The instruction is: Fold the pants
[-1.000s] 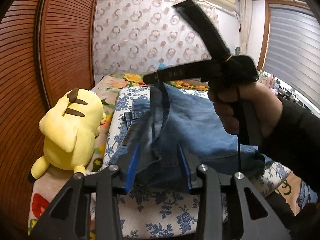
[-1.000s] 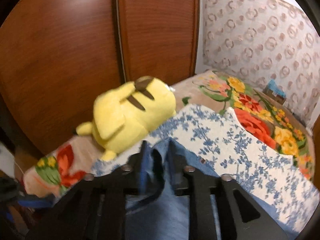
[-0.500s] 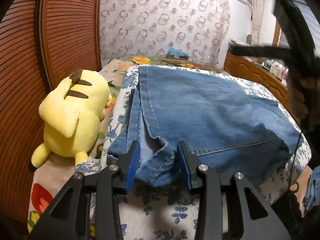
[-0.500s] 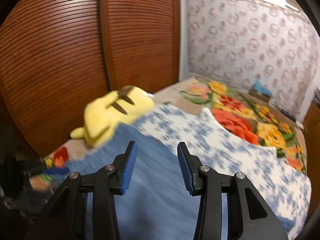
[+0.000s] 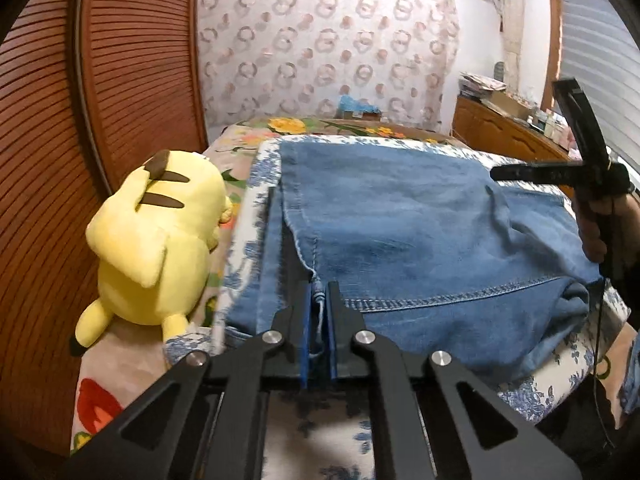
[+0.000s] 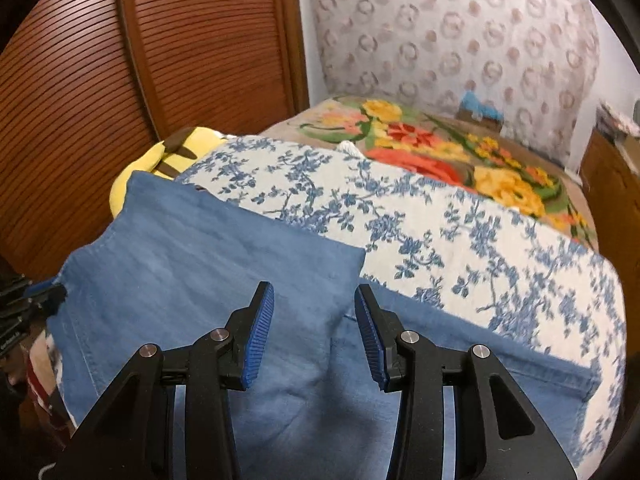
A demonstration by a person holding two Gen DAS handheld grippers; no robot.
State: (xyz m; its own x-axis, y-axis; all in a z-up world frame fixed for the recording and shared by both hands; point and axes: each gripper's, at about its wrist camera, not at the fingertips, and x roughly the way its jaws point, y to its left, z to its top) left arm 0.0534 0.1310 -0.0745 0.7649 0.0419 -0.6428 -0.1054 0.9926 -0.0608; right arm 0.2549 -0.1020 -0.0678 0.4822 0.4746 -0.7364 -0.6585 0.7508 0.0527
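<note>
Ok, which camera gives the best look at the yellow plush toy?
The left wrist view: the yellow plush toy shows whole, lying beside the jeans on the bed. The right wrist view shows only a sliver of it behind the denim.

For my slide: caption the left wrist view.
Left gripper pinches the jeans hem beside a yellow plush.

Pants [image 5: 400,232]: faded blue denim, matt, with raised pale stitching along the seams and a frayed edge. Both grippers, left gripper [image 5: 319,304] and right gripper [image 6: 314,320], are matt black, probably plastic, with shiny metal pivot pins and ribbed blue pads [image 6: 260,336]. Plush toy [image 5: 160,240]: soft yellow pile; floral cover [image 6: 460,232]: woven-looking cloth; wardrobe door [image 5: 132,60]: slatted, semi-gloss reddish wood.
</note>
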